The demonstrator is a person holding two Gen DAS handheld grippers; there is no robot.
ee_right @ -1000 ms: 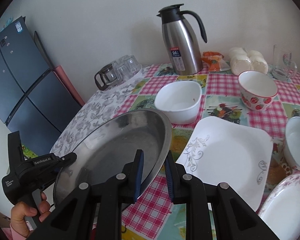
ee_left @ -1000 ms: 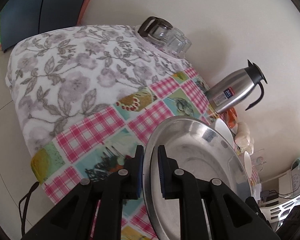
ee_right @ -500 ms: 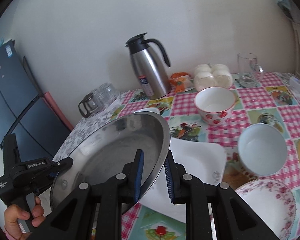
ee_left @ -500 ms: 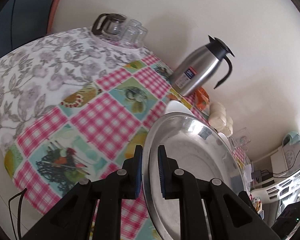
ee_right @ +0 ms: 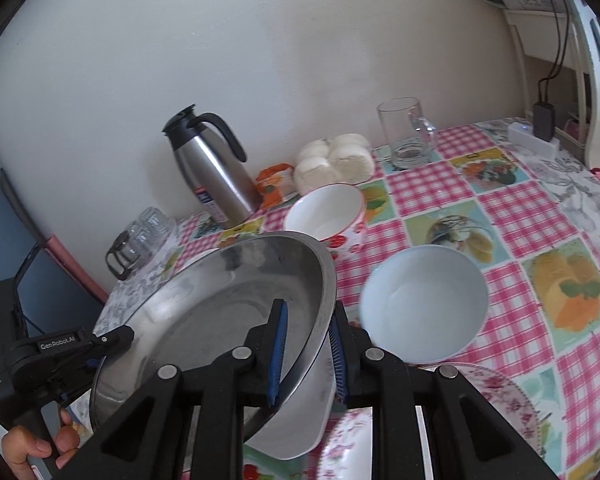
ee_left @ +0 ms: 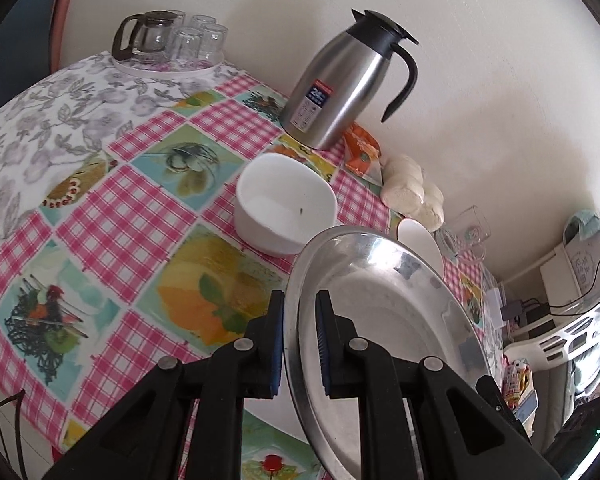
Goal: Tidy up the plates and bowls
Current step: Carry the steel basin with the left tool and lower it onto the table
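Observation:
Both grippers hold a large steel plate (ee_left: pixel 384 320) (ee_right: pixel 220 312) above the table, tilted. My left gripper (ee_left: pixel 300 344) is shut on its left rim; it also shows in the right wrist view (ee_right: pixel 112 338). My right gripper (ee_right: pixel 306 354) is shut on the plate's right rim. A white square bowl (ee_left: pixel 286 208) stands behind the plate in the left wrist view. A bowl with a red strawberry pattern (ee_right: pixel 326 212), a plain white bowl (ee_right: pixel 424 312), a white square plate (ee_right: pixel 300 424) under the steel plate and a floral plate (ee_right: pixel 500 396) show in the right wrist view.
A steel thermos jug (ee_left: pixel 340 84) (ee_right: pixel 216 176) stands by the wall. A tray with a glass pot and glasses (ee_left: pixel 168 44) is at the far left. Wrapped buns (ee_right: pixel 334 164), an orange packet (ee_right: pixel 274 184) and a glass mug (ee_right: pixel 406 132) stand along the wall.
Both grippers have carried the steel plate to the right, over the white square plate. The white square bowl has come into the left view; the plain white bowl is nearer the right gripper.

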